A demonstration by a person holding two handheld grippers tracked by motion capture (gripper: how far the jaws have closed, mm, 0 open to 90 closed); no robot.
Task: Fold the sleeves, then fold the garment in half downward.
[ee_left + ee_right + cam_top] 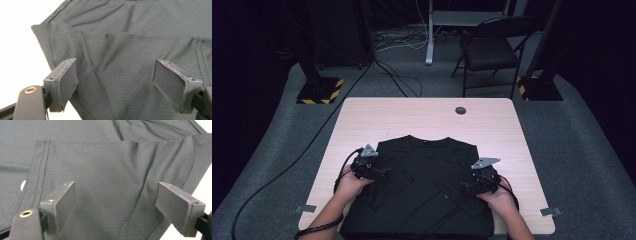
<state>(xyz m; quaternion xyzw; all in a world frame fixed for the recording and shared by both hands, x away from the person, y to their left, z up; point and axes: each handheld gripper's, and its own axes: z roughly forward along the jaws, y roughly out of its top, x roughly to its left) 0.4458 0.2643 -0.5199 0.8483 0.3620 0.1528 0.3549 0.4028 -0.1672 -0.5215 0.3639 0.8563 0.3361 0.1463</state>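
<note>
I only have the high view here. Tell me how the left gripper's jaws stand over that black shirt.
Observer: The left gripper has its jaws wide apart, with a folded-in sleeve of the black shirt lying between them, not pinched.
Operator: Now report the right gripper.
Observer: The right gripper is open too; its pads stand clear on either side of the other folded sleeve.
Operator: Describe that sleeve's edge.
Observer: A double row of stitching runs along its hem, left of the jaws in the right gripper view.
Operator: Give me the table under the shirt's edge.
Observer: Bare table shows bright just past the shirt's shoulder in the left gripper view.
</note>
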